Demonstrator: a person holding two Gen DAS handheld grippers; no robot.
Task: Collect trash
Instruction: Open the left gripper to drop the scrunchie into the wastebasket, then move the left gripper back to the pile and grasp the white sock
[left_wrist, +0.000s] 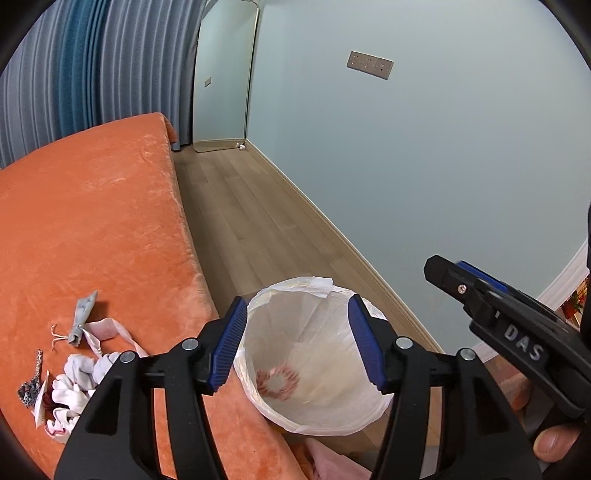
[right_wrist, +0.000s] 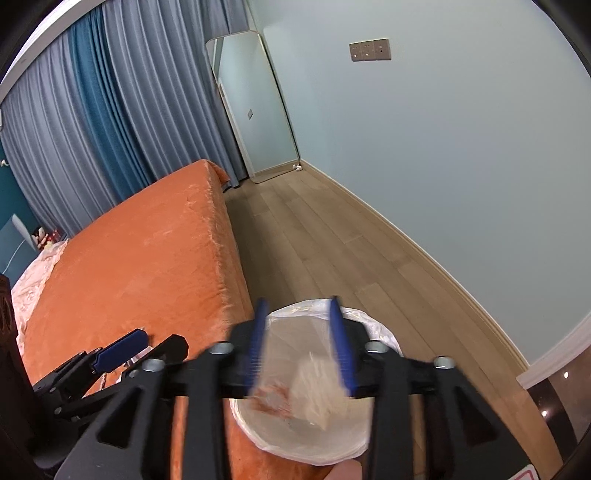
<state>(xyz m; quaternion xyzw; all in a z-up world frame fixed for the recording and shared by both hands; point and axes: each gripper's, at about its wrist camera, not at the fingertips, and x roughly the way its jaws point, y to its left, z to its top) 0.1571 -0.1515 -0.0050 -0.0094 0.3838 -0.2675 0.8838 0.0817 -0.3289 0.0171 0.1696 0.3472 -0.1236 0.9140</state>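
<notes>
A bin with a white liner (left_wrist: 306, 286) stands on the floor against the orange bed. A pink-red ring-shaped scrap (left_wrist: 277, 380) lies at its bottom. My left gripper (left_wrist: 297, 345) hangs over the bin's mouth, open, with nothing between its blue pads. My right gripper (right_wrist: 300, 347) is also over the bin (right_wrist: 354, 315) and open. Just below its pads a blurred beige crumpled piece (right_wrist: 317, 391) is inside the liner, touching neither pad, beside the pink scrap (right_wrist: 273, 397). Each gripper shows in the other's view: the right one (left_wrist: 454, 277), the left one (right_wrist: 147, 345).
On the orange bed (left_wrist: 92, 221) lie a grey pouch (left_wrist: 83, 314), white socks and cloth scraps (left_wrist: 77, 373) and a patterned bit (left_wrist: 31, 387). Wooden floor (left_wrist: 240, 221) runs between bed and pale wall to a leaning mirror (left_wrist: 221, 74). A thumb (left_wrist: 554, 441) holds the right gripper.
</notes>
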